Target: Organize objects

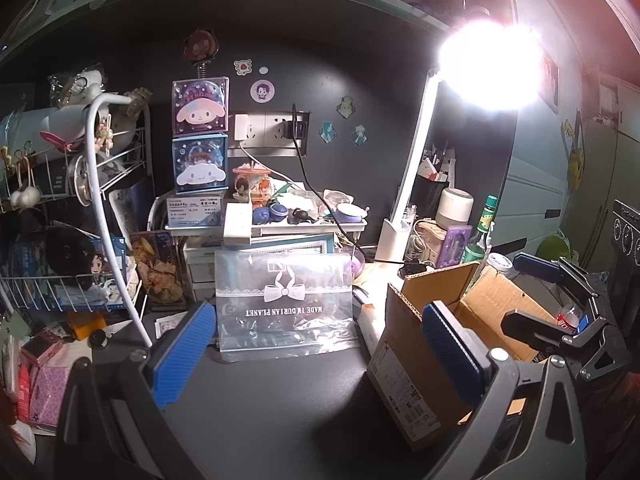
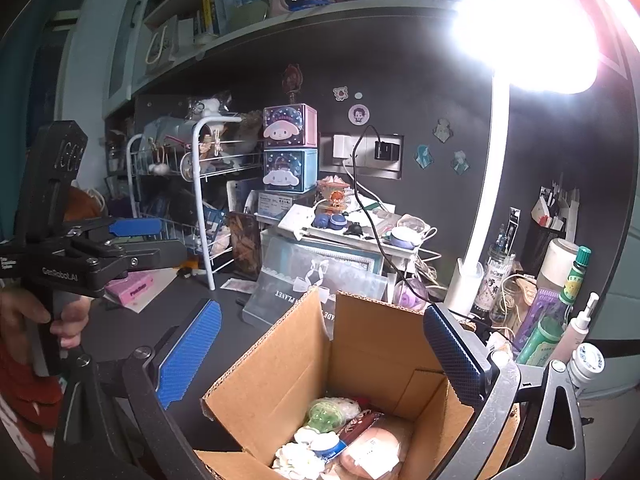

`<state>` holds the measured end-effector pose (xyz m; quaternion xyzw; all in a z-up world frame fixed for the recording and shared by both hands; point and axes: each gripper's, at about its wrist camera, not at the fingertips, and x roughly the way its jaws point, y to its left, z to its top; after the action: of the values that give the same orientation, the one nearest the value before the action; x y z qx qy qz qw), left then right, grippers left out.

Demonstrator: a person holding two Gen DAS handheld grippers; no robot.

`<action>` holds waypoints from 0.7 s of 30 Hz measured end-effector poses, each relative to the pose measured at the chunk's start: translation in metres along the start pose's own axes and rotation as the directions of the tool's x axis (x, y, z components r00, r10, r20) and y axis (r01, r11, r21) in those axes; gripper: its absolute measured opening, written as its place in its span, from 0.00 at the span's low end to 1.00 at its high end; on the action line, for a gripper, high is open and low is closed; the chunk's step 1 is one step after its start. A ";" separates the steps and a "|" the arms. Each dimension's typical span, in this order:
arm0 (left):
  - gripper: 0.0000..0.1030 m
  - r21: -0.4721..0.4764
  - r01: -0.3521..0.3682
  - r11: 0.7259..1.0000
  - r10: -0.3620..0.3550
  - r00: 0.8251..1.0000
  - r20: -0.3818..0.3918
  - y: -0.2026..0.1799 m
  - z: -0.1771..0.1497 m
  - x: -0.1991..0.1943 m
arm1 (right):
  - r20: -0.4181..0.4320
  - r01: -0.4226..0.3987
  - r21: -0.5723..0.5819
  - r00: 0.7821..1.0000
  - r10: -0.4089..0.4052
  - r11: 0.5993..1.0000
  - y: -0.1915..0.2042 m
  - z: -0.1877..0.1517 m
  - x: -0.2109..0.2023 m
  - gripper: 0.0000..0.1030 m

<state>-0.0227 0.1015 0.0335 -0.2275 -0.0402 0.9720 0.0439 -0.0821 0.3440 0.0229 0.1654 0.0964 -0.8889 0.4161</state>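
One dark desk — cluttered; cardboard box under glaring lamp.

A bare patch of dark surface lies open, hemmed by the bag behind, the wire rack on one side and the box on the other. The box mouth is open from above.

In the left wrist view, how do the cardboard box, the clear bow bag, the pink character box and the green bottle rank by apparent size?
1. cardboard box, though it is nearest the camera
2. clear bow bag
3. pink character box
4. green bottle, though a flap hides its base
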 end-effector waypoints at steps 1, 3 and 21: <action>1.00 0.000 -0.004 1.000 0.004 1.000 -0.001 0.000 0.000 0.000 | -0.002 0.001 0.003 1.000 -0.001 1.000 0.000 0.000 0.000 0.99; 1.00 -0.001 -0.009 1.000 0.009 1.000 -0.001 0.001 0.000 0.001 | -0.003 0.002 0.005 1.000 -0.002 1.000 0.000 0.000 0.000 0.99; 1.00 -0.006 -0.016 1.000 0.016 1.000 -0.003 0.003 0.000 0.003 | -0.008 0.006 0.005 1.000 -0.006 1.000 0.000 -0.002 0.002 0.99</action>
<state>-0.0259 0.0992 0.0316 -0.2293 -0.0414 0.9718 0.0354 -0.0832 0.3431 0.0205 0.1698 0.0966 -0.8897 0.4127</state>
